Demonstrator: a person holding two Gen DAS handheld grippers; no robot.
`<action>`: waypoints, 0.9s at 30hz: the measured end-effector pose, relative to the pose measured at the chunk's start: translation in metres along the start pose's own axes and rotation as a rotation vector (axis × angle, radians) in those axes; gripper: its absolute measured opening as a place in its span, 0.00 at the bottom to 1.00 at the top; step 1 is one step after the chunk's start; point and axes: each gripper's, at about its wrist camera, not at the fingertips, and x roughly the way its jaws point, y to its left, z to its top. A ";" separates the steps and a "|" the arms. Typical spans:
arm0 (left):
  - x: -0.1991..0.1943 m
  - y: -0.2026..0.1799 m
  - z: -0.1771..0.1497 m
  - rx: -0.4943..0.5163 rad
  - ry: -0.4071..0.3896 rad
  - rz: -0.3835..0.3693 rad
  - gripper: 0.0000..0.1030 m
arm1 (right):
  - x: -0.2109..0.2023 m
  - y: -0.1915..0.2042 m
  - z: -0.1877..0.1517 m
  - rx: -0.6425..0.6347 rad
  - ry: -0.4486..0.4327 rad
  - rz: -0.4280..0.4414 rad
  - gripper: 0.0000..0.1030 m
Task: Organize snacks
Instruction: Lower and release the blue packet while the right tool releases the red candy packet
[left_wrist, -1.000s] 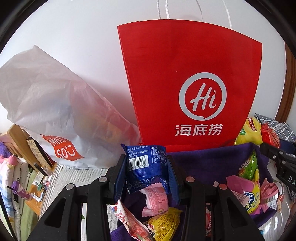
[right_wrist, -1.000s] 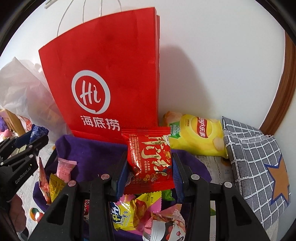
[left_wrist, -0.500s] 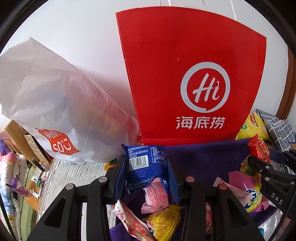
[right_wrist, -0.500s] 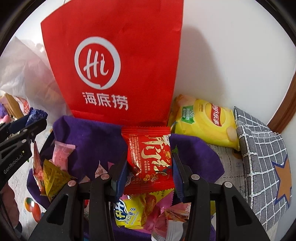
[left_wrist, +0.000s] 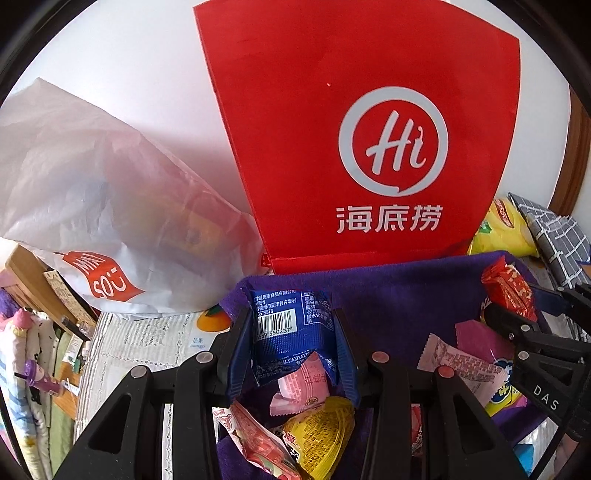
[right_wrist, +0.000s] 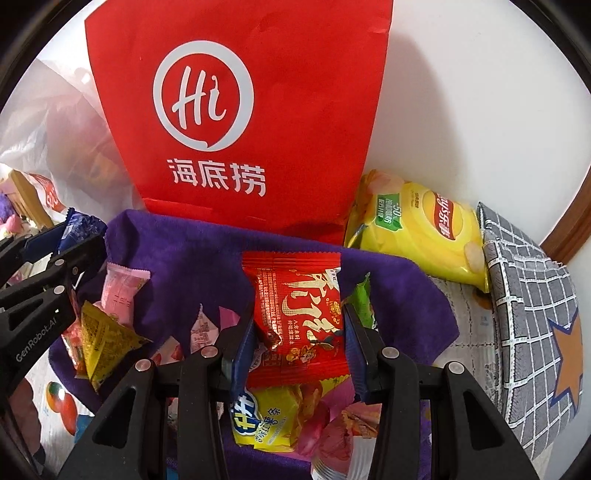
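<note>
My left gripper (left_wrist: 291, 332) is shut on a blue snack packet (left_wrist: 290, 330) with a barcode, held above the left part of a purple cloth (left_wrist: 399, 291). My right gripper (right_wrist: 299, 325) is shut on a red snack packet (right_wrist: 299, 314) over the same purple cloth (right_wrist: 192, 258). Several small wrapped snacks lie on the cloth: a pink one (left_wrist: 301, 387), a yellow one (left_wrist: 321, 432), a yellow one (right_wrist: 103, 339) and a pink one (right_wrist: 123, 288). Each gripper also shows at the edge of the other's view, the right gripper (left_wrist: 517, 306) with its red packet and the left gripper (right_wrist: 62, 240) with its blue one.
A tall red paper bag (left_wrist: 369, 140) stands against the white wall just behind the cloth. A white plastic bag (left_wrist: 110, 206) lies to its left. A yellow chip bag (right_wrist: 421, 236) and a grey checked cushion (right_wrist: 528, 332) lie to the right. Newspaper (left_wrist: 147, 343) covers the surface.
Both views have tipped downward, so the red bag stands higher and larger in frame. The right gripper with the red packet sank toward the cloth. Both grips are unchanged.
</note>
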 end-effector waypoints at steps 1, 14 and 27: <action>0.000 -0.001 0.000 0.003 0.003 0.000 0.39 | 0.001 0.000 0.000 0.000 0.002 -0.001 0.43; 0.012 -0.004 -0.004 0.029 0.054 0.017 0.40 | 0.002 0.002 -0.001 0.000 0.019 0.019 0.43; 0.022 -0.005 -0.007 0.039 0.100 0.022 0.41 | 0.000 0.002 0.000 -0.009 0.028 0.038 0.43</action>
